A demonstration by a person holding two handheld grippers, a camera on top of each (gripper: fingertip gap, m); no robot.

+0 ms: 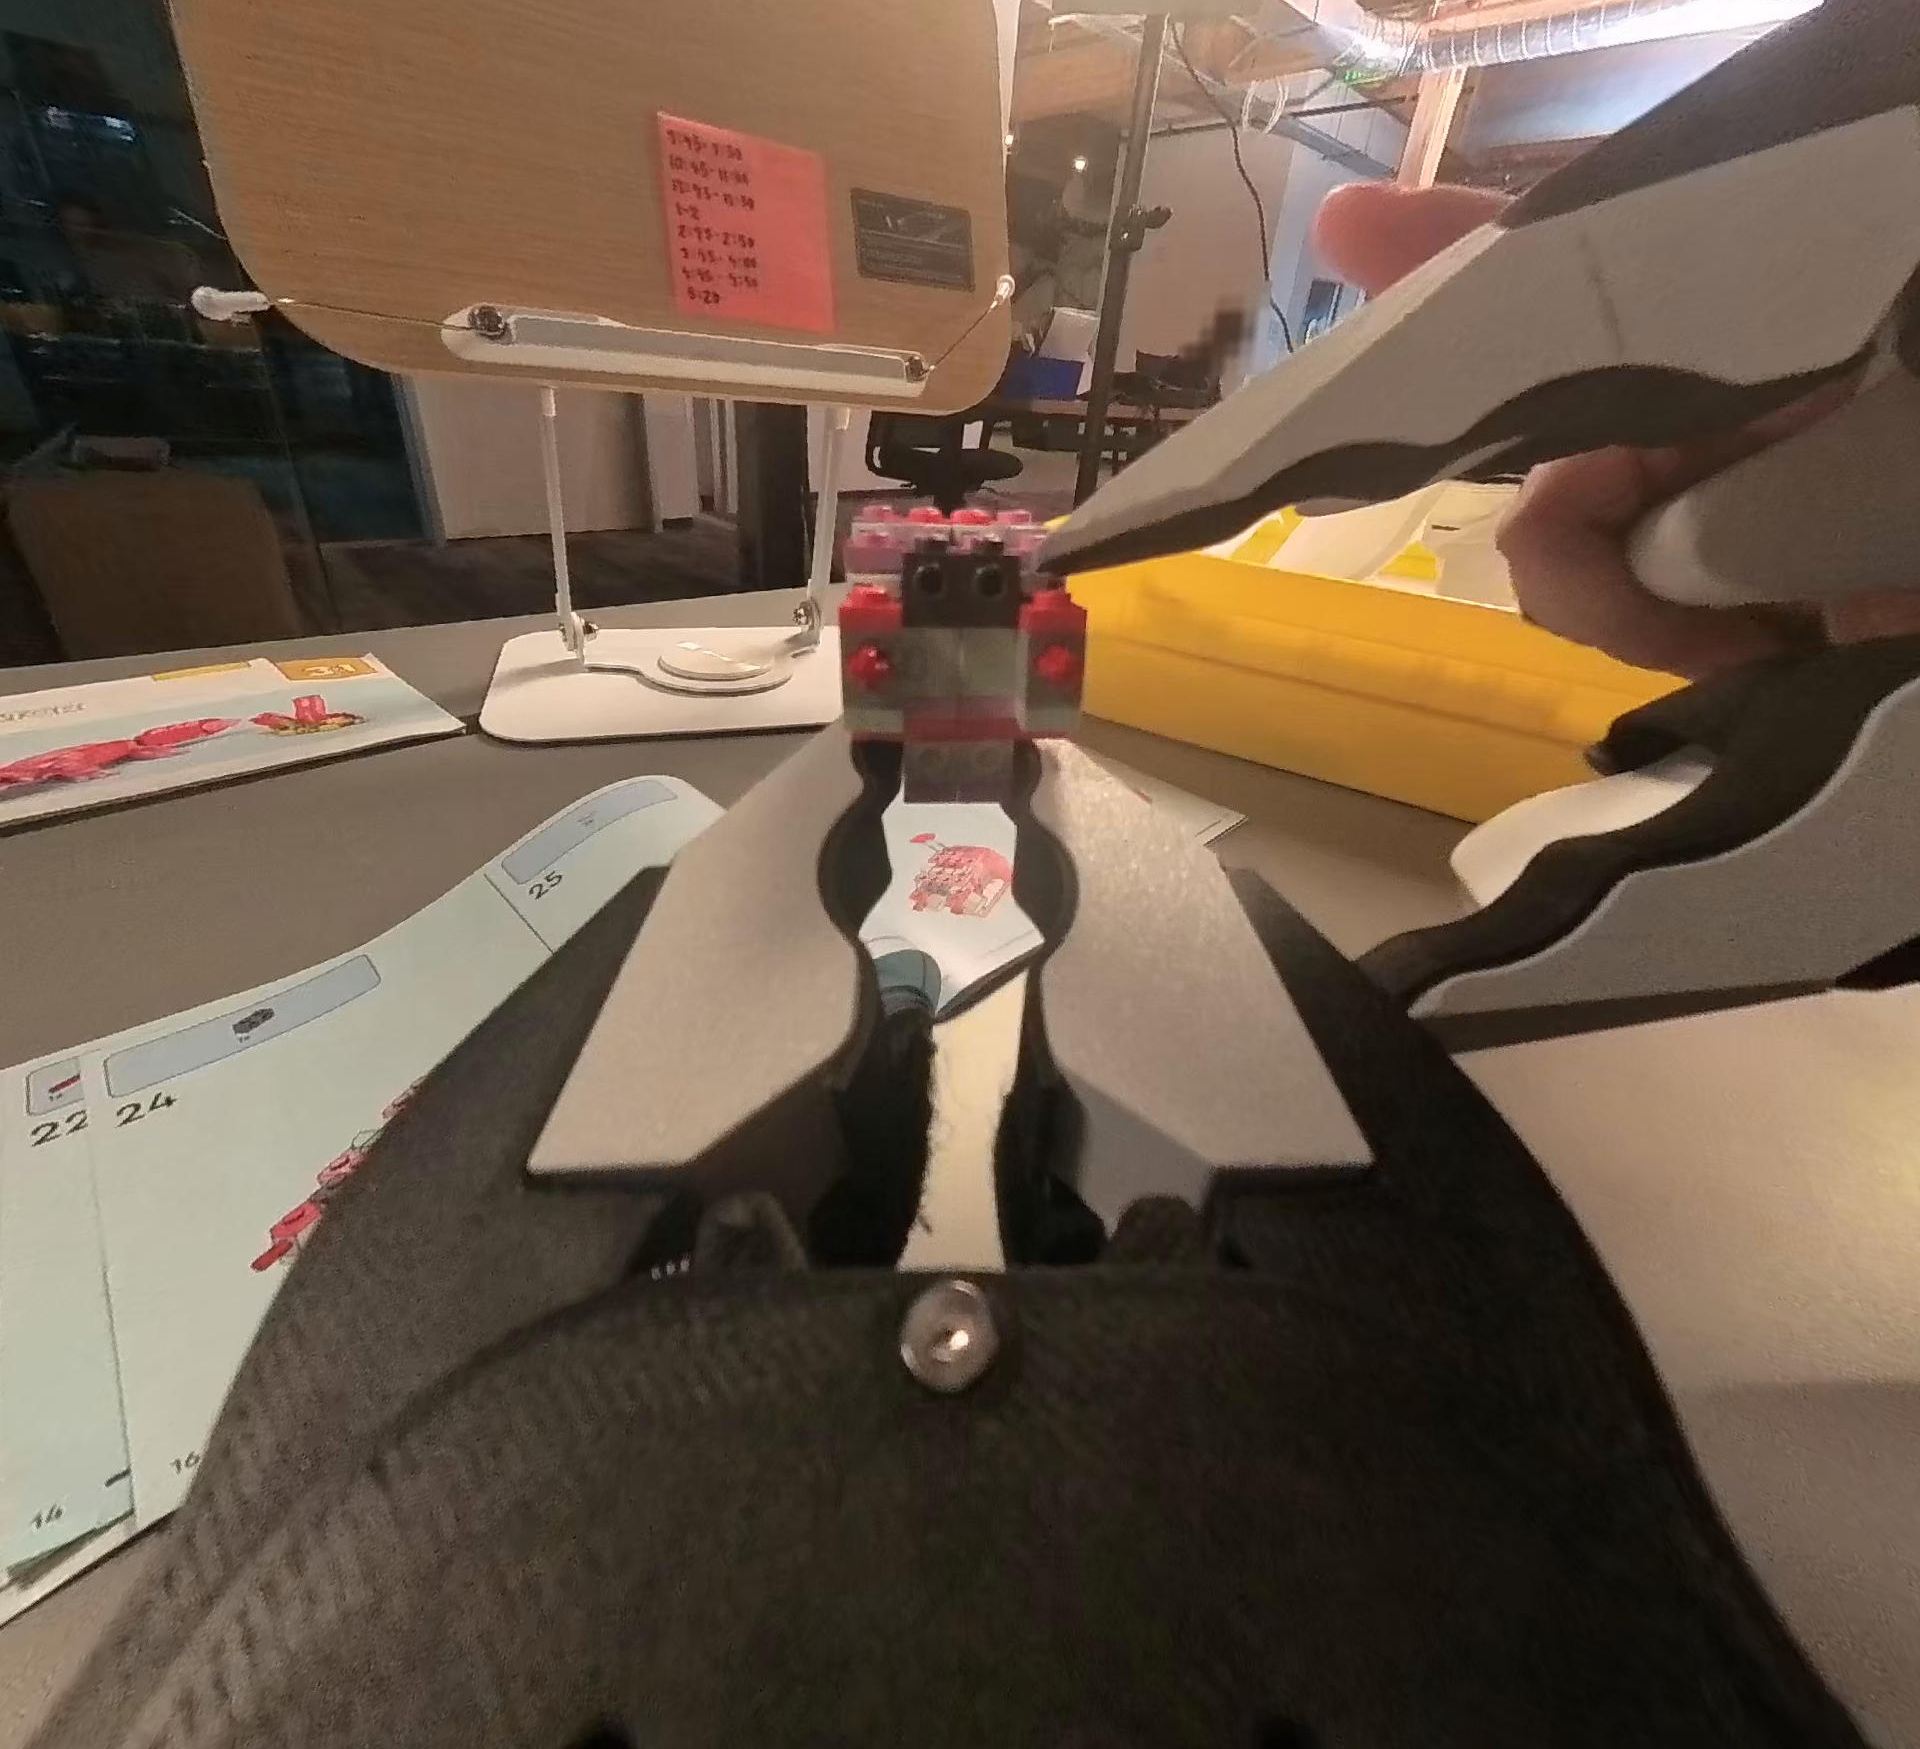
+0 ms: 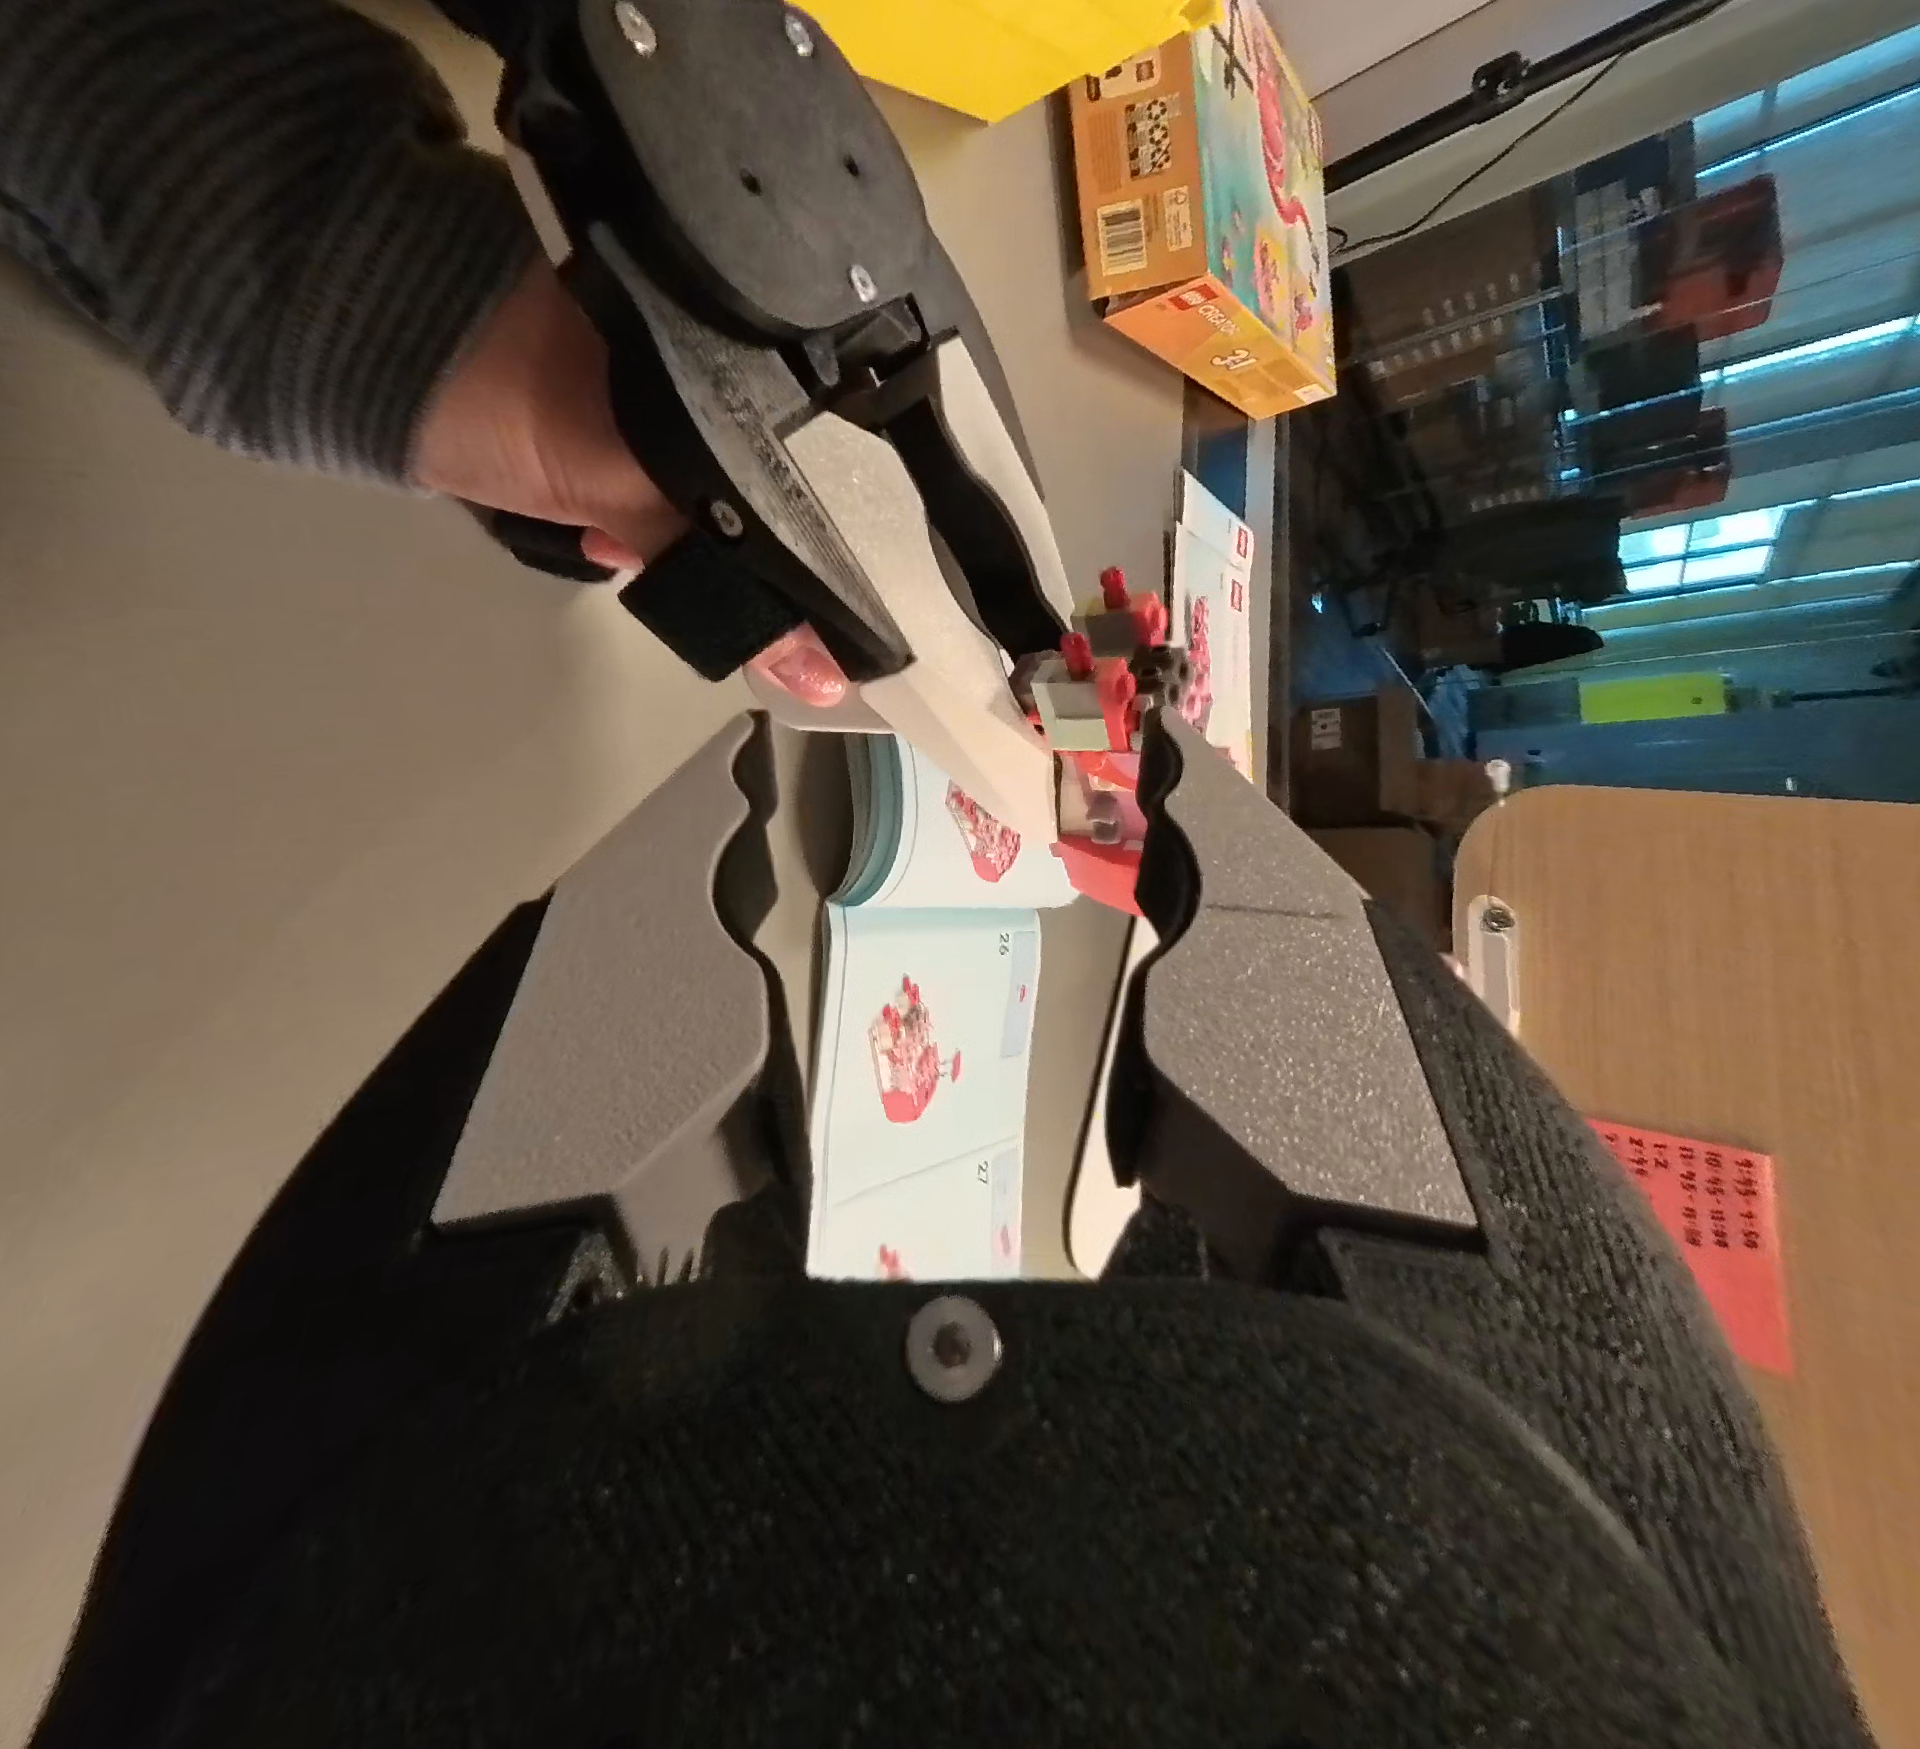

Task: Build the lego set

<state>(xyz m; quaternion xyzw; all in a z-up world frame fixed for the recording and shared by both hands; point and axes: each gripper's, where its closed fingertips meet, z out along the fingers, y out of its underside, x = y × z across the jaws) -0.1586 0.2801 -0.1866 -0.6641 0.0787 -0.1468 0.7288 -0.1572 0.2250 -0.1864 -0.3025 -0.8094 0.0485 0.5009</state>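
My left gripper [image 1: 961, 769] is shut on a small brick model [image 1: 961, 650] of red, grey, pink and black bricks and holds it by its lower end above an open instruction booklet [image 1: 312, 1024]. My right gripper [image 2: 956, 743] is wide open. One of its fingers [image 1: 1247, 452] reaches in from the right, with its tip at the model's top right corner. In the right wrist view the model [image 2: 1101, 712] lies against the inner side of my right finger [image 2: 1169, 826]. The other finger [image 2: 748, 816] stands far off it.
A yellow bin [image 1: 1299, 660] stands on the grey table behind the model. A wooden book stand [image 1: 582, 89] with a pink note is at the back. A second booklet [image 1: 156, 733] lies at the left. A brick set's box [image 2: 1195, 224] stands beside the bin. A person's hand [image 2: 540, 432] holds the left gripper. One gripper's finger ends stand about 5 centimetres off the other's.
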